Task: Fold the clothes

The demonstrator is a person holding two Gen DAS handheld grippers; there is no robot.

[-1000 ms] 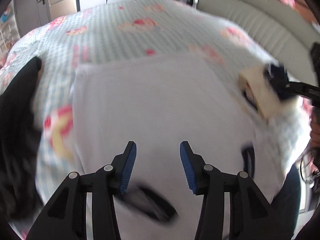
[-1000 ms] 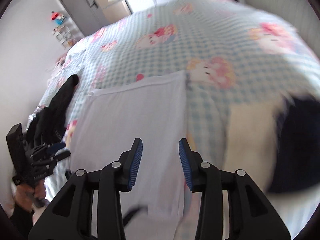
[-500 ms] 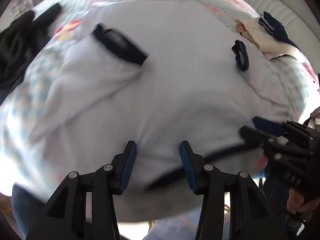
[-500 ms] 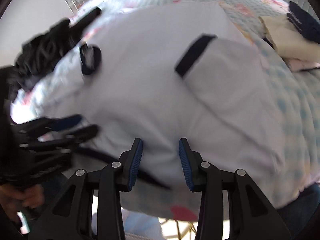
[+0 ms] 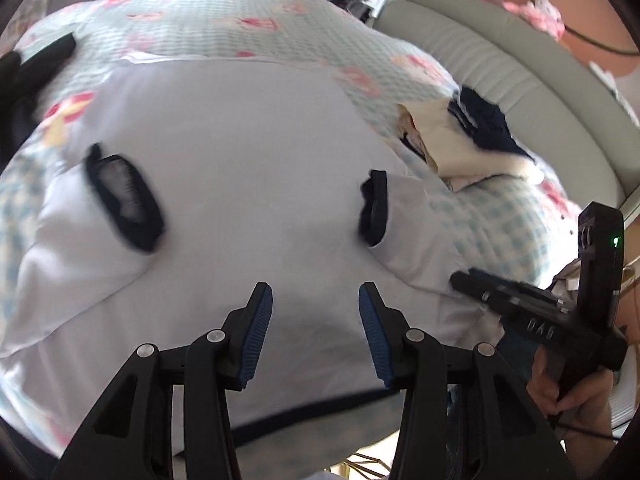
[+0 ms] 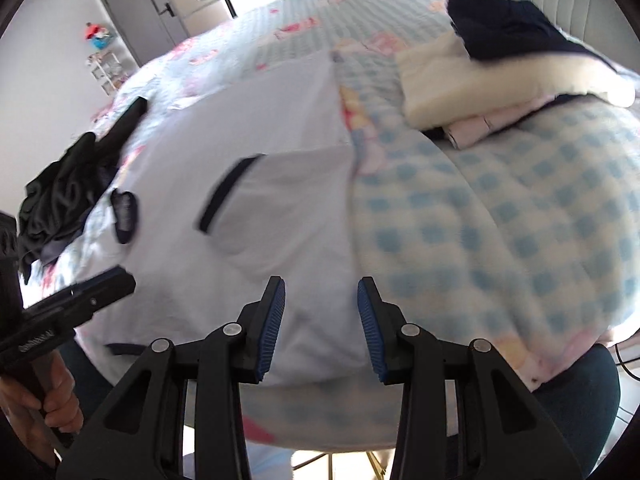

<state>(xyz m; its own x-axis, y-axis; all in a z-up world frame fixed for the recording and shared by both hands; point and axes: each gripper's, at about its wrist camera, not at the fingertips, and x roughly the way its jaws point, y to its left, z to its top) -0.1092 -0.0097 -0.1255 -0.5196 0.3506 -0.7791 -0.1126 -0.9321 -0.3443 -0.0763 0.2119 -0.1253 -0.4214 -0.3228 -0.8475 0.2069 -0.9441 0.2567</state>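
Observation:
A white shirt [image 5: 240,168] with dark-trimmed sleeve cuffs lies spread flat on the bed, both short sleeves folded in over its body; one cuff [image 5: 124,200] is on the left, the other [image 5: 374,208] on the right. My left gripper [image 5: 316,304] hovers open over the shirt's near part, holding nothing. My right gripper [image 6: 321,296] hovers open over the shirt's [image 6: 256,168] right edge, also holding nothing. In the left wrist view the right gripper's fingers [image 5: 480,284] reach the shirt's right corner.
A checked cartoon-print bedspread [image 6: 500,216] covers the bed. A stack of folded clothes [image 6: 492,68], cream and navy on top, sits at the right. A heap of black clothes [image 6: 60,196] lies at the left. A padded headboard [image 5: 520,80] curves behind.
Both grippers drew back from the shirt's near hem and tilted up, so more of the shirt and bed shows. The sleeves still lie folded in. Both stayed open.

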